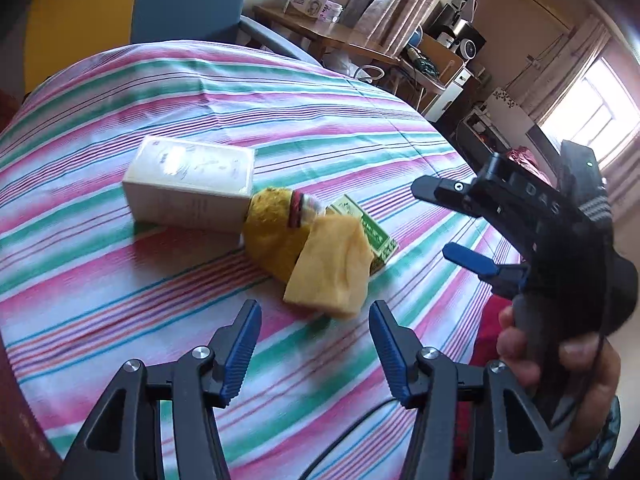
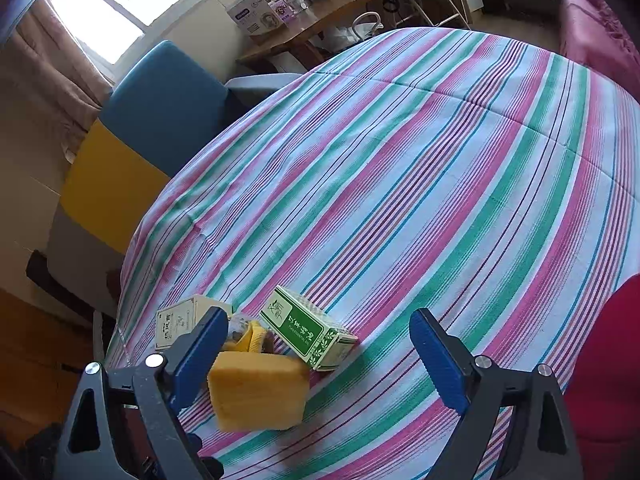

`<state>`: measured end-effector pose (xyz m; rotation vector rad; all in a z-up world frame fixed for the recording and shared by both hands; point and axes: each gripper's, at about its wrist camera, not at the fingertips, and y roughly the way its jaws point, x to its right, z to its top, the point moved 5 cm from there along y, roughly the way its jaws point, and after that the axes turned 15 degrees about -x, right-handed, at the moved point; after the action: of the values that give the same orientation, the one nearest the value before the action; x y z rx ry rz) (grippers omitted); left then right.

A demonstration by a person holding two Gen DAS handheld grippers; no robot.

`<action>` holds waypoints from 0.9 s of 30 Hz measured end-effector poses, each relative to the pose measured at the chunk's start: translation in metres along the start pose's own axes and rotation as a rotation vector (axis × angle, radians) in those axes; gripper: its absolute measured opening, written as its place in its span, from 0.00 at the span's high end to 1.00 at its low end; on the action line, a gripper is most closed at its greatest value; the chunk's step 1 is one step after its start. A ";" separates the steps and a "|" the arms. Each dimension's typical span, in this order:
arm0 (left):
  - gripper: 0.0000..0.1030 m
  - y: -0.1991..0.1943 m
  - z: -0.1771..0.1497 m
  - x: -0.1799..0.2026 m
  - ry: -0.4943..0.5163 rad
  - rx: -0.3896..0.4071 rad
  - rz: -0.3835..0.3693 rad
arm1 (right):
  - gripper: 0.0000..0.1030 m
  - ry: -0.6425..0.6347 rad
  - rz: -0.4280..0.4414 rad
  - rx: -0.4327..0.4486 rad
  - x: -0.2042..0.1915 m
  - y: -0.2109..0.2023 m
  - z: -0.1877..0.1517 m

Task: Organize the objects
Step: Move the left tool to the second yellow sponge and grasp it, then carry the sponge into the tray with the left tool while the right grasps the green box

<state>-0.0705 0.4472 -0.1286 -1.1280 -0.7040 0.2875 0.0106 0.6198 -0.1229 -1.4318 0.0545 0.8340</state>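
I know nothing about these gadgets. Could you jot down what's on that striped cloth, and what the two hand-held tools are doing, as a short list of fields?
Surface: striped cloth
White box: lying on its side, farthest back
Yellow scrubber: bunched against the white box
Green box: lying flat beside the scrubber
Yellow sponge: nearest the tools, leaning on the pile
Left tool: open, empty, short of the sponge
Right tool: open wide, empty, held in a hand

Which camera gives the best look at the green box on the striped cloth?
The right wrist view: the green box shows its printed top and one end, unobstructed. In the left wrist view the green box is mostly hidden behind the yellow sponge and the plush toy.
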 end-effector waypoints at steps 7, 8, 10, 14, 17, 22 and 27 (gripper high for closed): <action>0.59 0.032 0.018 0.005 -0.013 -0.055 -0.026 | 0.10 -0.016 -0.008 0.000 -0.001 0.000 0.000; 0.62 0.032 0.016 0.008 0.002 -0.043 -0.011 | 0.10 -0.019 -0.013 0.002 -0.001 0.000 0.000; 0.65 0.027 0.008 0.011 0.021 -0.029 -0.015 | 0.10 -0.026 -0.018 0.001 -0.001 0.000 0.000; 0.65 0.007 -0.016 0.000 0.009 -0.001 -0.025 | 0.11 -0.042 -0.029 -0.005 -0.003 0.002 0.000; 0.65 -0.009 -0.038 -0.015 -0.017 0.021 -0.007 | 0.11 -0.053 -0.046 -0.007 -0.003 0.002 0.000; 0.65 -0.025 -0.084 -0.038 -0.056 0.025 0.024 | 0.12 -0.092 -0.101 -0.020 -0.006 0.008 -0.002; 0.65 -0.045 -0.116 -0.043 -0.064 0.045 0.002 | 0.17 -0.166 -0.207 -0.024 -0.012 0.018 -0.003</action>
<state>-0.0341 0.3205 -0.1329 -1.0807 -0.7489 0.3409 -0.0061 0.6104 -0.1326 -1.3596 -0.2274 0.7804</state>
